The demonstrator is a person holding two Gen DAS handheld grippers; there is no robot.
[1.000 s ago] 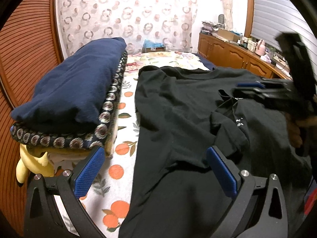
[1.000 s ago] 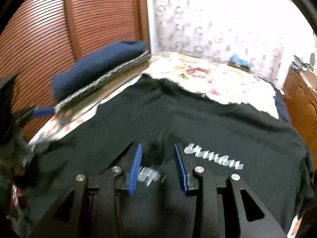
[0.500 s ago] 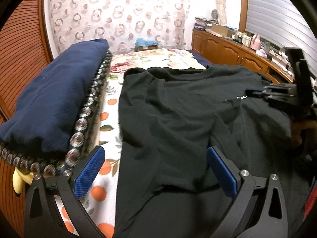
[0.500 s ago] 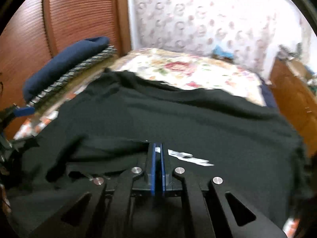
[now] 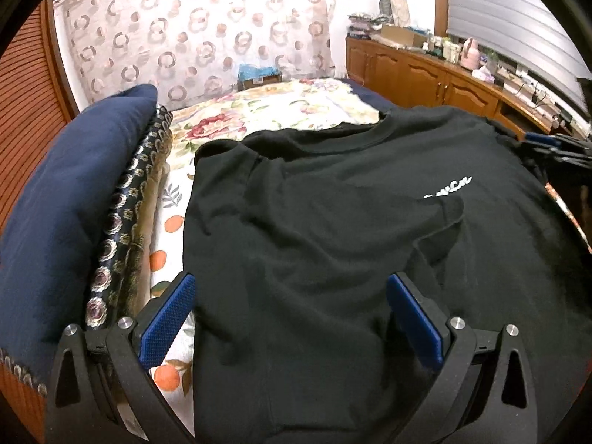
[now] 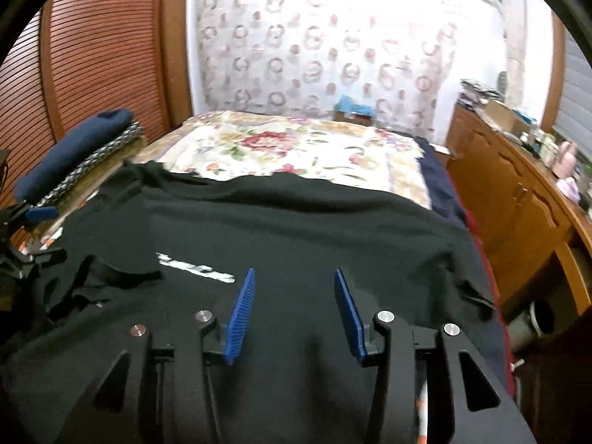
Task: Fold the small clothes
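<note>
Two hand-held grippers are hovering over your black shirt (image 5: 333, 222) on the bed (image 6: 296, 148). Your left hand-held gripper (image 5: 292, 318) is gaping wide, empty. Your right hand-held gripper (image 6: 294, 314) has just been opening, nothing between its jaws.

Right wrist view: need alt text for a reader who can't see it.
A black T-shirt with white lettering lies spread on a floral bedspread, with the right gripper above it, open and empty, its jaws having just been opening. Folded dark-blue bedding sits far left; wooden cabinets run along the right.
</note>
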